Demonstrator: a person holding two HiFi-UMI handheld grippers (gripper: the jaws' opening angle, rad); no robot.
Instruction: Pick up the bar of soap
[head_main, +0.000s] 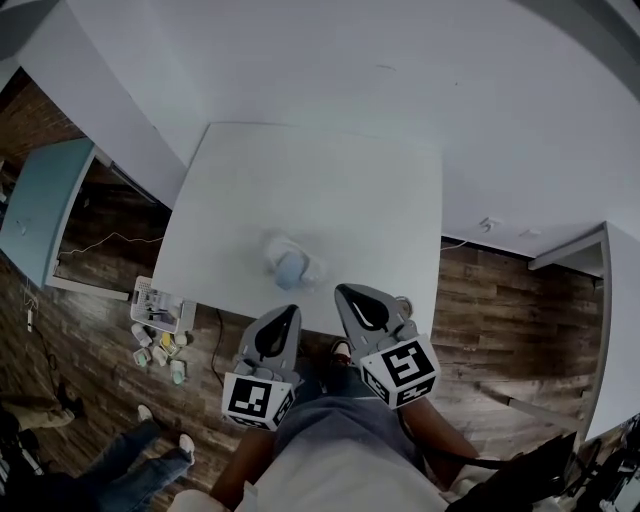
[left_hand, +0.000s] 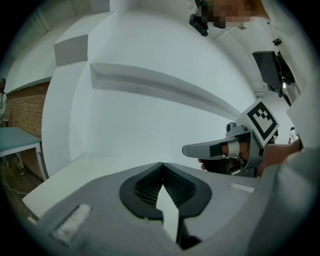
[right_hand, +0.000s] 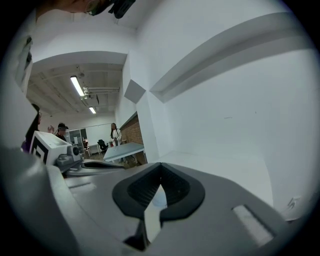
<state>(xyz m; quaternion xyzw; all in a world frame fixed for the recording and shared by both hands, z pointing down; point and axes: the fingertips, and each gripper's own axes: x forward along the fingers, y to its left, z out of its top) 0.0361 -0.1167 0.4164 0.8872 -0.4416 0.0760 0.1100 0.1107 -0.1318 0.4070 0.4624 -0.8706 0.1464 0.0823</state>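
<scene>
In the head view I see the bar of soap (head_main: 289, 268), pale blue, lying on a whitish patch I can't identify, close to the near edge of the white table (head_main: 330, 190) and a little left of that edge's middle. My left gripper (head_main: 292, 311) points at it from just off the near edge, its tip near the soap but apart from it; my right gripper (head_main: 343, 290) sits just to the soap's right, also clear of it. Both pairs of jaws look pinched together with nothing in them. Small clutter (head_main: 158, 335) lies on the wooden floor by the table's near left corner, too small to name. In the left gripper view the left gripper (left_hand: 161, 165) has its jaws closed tip to tip and empty; the soap is hidden below its body, and the right gripper (left_hand: 186, 149) shows to the right. In the right gripper view the right gripper (right_hand: 160, 165) is likewise closed on nothing. A pale bluish patch shows through the slit below its tips, but I can't say whether that is the soap.
</scene>
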